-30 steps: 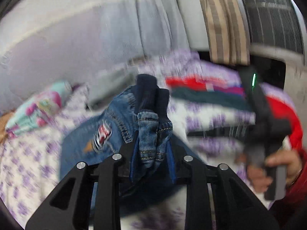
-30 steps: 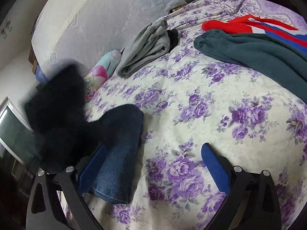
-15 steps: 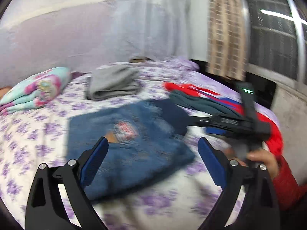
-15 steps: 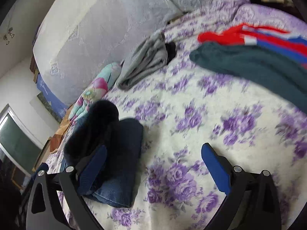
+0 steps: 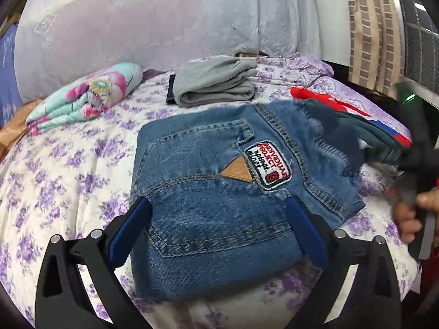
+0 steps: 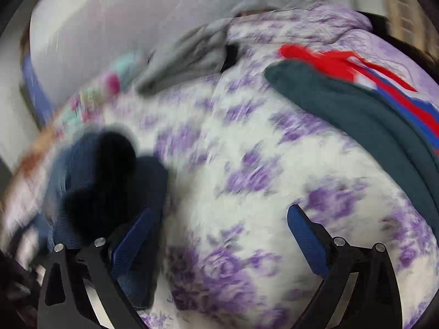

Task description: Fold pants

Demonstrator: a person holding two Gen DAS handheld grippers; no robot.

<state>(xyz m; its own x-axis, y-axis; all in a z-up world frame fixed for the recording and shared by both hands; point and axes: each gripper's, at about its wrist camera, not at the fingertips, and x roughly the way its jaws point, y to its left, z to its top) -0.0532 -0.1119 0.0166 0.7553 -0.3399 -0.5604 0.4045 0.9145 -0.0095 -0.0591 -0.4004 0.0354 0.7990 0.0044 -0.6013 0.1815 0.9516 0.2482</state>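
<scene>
The blue jeans [image 5: 216,197] lie folded into a compact rectangle on the floral bedspread [image 5: 68,175], back pocket patch facing up. My left gripper [image 5: 219,227] is open and empty, hovering just above the near part of the jeans. My right gripper [image 6: 222,235] is open and empty over the bedspread [image 6: 247,164], with the jeans [image 6: 82,170] at its left, blurred. The right gripper's body and the hand holding it show at the right edge of the left wrist view [image 5: 417,181].
A folded grey garment [image 5: 214,85] and a floral bundle [image 5: 87,96] lie at the back by the headboard [image 5: 137,22]. A dark green garment [image 6: 356,115] and a red and blue one [image 6: 384,82] lie on the right.
My left gripper let go of the jeans' hem and opened; the jeans now lie flat and folded. It has moved in low over them. The right gripper swung slightly, blurring its view.
</scene>
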